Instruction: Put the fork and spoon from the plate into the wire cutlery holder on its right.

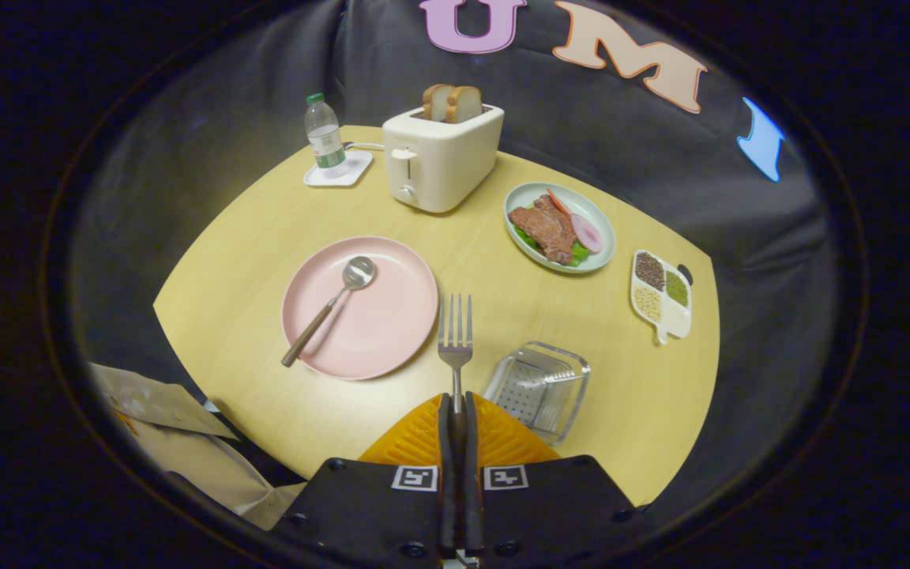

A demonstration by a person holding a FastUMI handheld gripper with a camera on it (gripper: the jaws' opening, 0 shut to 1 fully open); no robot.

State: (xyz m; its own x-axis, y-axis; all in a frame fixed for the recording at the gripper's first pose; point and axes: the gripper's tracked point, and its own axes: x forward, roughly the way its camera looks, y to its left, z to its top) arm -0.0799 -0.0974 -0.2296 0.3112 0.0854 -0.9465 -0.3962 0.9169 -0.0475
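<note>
Pink plate (380, 328), silver fork (455, 332), cream toaster (439, 158)

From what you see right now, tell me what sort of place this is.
Probably a staged breakfast table in a recording booth: a toaster holding bread, a plate of meat and a pink plate with a spoon sit on a wooden table against black cloth. The claw is shut on a fork.

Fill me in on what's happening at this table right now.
A hand-held gripper is shut on the fork, holding it by the handle with the tines pointing ahead, above the table between the pink plate and the wire cutlery holder. The spoon lies on the plate. The holder looks empty.
</note>
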